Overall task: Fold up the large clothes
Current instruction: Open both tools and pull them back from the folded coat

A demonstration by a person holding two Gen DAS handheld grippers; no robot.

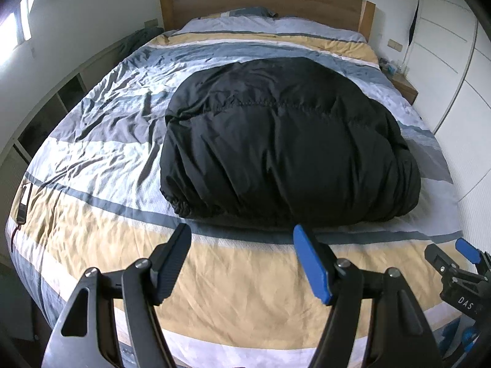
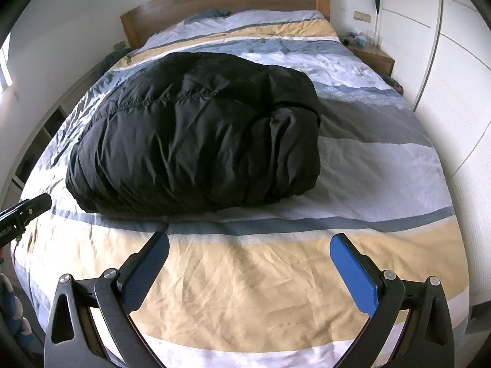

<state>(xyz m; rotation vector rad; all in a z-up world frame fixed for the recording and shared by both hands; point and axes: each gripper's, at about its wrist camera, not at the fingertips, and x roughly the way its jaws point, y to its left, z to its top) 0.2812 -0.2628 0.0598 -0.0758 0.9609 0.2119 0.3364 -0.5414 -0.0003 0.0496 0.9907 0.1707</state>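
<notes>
A black puffy jacket (image 1: 285,141) lies folded into a thick bundle on the middle of the bed, with a gathered seam running across its top and an elastic hem bunched at its near left corner. It rests on a wrinkled duvet (image 1: 101,141) striped in grey, pale blue, white and tan. Both tools hang over the tan stripe at the foot of the bed, close to the jacket's near edge but touching nothing. The left gripper (image 1: 242,260) has its jaws spread apart with only bedding showing between them; the right gripper (image 2: 250,271) is spread wide and empty too. Beyond the jacket stands a wooden headboard (image 1: 264,3), with a small nightstand (image 1: 405,87) to the right and white wardrobe doors (image 1: 454,70) beside it. A phone (image 1: 24,202) lies at the duvet's left edge.
</notes>
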